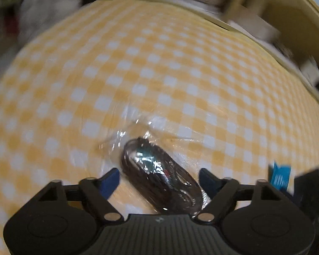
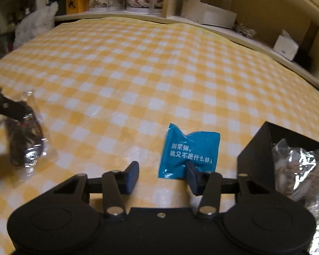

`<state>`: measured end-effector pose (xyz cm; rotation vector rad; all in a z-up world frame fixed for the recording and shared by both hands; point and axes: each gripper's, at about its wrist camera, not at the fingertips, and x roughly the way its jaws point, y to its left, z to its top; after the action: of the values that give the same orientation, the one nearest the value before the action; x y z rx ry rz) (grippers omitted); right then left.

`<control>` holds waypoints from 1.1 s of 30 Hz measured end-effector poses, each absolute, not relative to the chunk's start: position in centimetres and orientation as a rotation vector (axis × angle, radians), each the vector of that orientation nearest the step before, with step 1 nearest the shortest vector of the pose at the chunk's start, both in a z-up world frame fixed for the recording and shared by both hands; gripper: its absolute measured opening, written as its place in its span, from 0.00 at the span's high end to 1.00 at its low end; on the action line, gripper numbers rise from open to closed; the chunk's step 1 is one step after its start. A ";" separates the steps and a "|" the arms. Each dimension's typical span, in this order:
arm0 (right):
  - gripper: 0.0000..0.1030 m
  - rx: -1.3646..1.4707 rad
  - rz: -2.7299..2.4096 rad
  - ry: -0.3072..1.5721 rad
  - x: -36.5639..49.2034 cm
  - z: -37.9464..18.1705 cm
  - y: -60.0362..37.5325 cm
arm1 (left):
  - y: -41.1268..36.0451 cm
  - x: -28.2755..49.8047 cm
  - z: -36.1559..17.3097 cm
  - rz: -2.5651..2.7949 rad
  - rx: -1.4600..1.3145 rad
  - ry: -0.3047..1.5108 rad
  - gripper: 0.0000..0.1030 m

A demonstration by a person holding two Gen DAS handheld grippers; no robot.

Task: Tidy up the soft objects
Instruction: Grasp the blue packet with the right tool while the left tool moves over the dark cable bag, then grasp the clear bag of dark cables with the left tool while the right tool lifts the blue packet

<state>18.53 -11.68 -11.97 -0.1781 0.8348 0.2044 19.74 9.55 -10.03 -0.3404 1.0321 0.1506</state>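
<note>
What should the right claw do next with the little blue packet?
Probably slide a little to the right so the blue packet sits between its fingers. The right gripper is open, and only its right finger overlaps the packet's bottom edge, so closing now would likely miss it on the checkered tablecloth.

A blue packet (image 2: pixel 189 152) lies flat on the table – well apart, a clear bag (image 1: pixel 161 176) of dark cord.

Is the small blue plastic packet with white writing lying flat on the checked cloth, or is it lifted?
Lying flat: the small blue plastic packet rests on the yellow checked cloth, no pads pressing it.
</note>
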 end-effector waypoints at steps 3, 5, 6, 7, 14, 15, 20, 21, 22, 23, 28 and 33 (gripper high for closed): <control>0.53 -0.159 0.231 0.832 18.3 -11.2 -11.6 | 9.1 19.8 -11.2 0.225 -0.379 1.017 0.06; 0.53 -0.143 0.242 0.817 18.1 -10.6 -11.8 | 8.9 20.2 -12.0 0.246 -0.382 1.003 0.00; 0.53 -0.134 0.248 0.808 18.1 -10.2 -12.0 | 8.7 20.5 -12.0 0.256 -0.367 0.986 0.00; 0.53 -0.125 0.255 0.802 18.0 -9.8 -12.3 | 8.5 20.8 -12.0 0.260 -0.349 0.969 0.00; 0.50 -0.230 0.291 0.829 18.9 -7.9 -13.3 | 7.1 22.8 -12.7 0.012 -0.319 0.891 0.01; 0.50 -0.258 0.304 0.838 19.1 -7.8 -13.4 | 6.7 23.2 -12.9 -0.031 -0.319 0.895 0.01; 0.32 -0.538 0.485 0.888 20.3 -7.5 -12.9 | 4.9 23.7 -13.2 -0.082 -0.187 0.945 0.05; 0.32 -0.625 0.516 0.902 20.7 -7.6 -12.6 | 4.5 23.7 -13.3 -0.079 -0.158 0.957 0.05; 0.32 -0.690 0.533 0.917 21.2 -7.8 -12.4 | 4.2 23.7 -13.4 -0.080 -0.125 0.972 0.05; 0.32 -0.749 0.547 0.931 21.7 -8.0 -12.1 | 4.0 23.8 -13.5 -0.087 -0.101 0.988 0.05; 0.32 -0.971 0.675 1.001 23.1 -9.2 -10.5 | 3.1 23.3 -14.1 -0.103 -0.022 1.027 0.05; 0.33 -1.060 0.732 1.054 24.5 -10.6 -8.9 | 1.7 22.6 -15.0 -0.077 0.074 1.035 0.12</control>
<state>24.52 -8.90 -10.60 -1.0597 1.0536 0.7323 22.62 1.75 -14.99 0.0736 1.0351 -0.0772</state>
